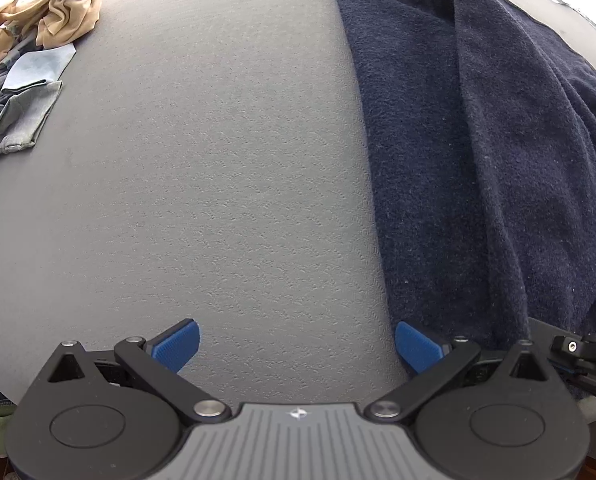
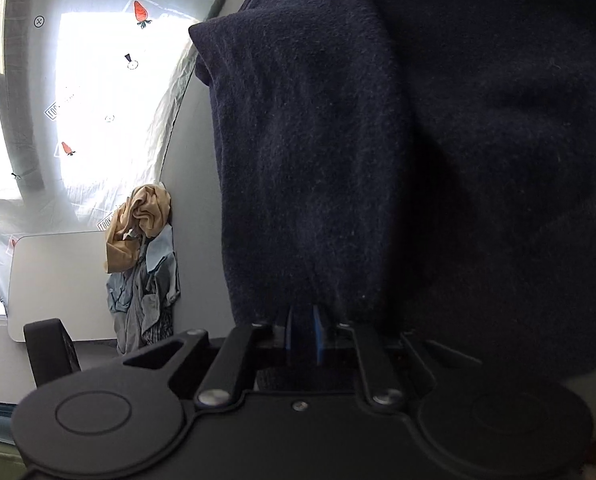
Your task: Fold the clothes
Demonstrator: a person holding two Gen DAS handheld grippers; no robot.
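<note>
Towel [image 1: 477, 140] right on table [image 1: 218, 160], clothes pile [image 1: 22, 60] far left

Left gripper [image 1: 296, 346] pointing steeply down, fingers spread wide, right gripper [image 2: 302, 334] fingers pinched together

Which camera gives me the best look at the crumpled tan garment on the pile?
The left wrist view: the crumpled tan garment sits well lit at top left on the grey table. The right wrist view shows it smaller and dimmer.

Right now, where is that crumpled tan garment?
The tan garment lies at the far left edge of the grey table, atop a pile of denim clothes, well away from the navy garment.
</note>
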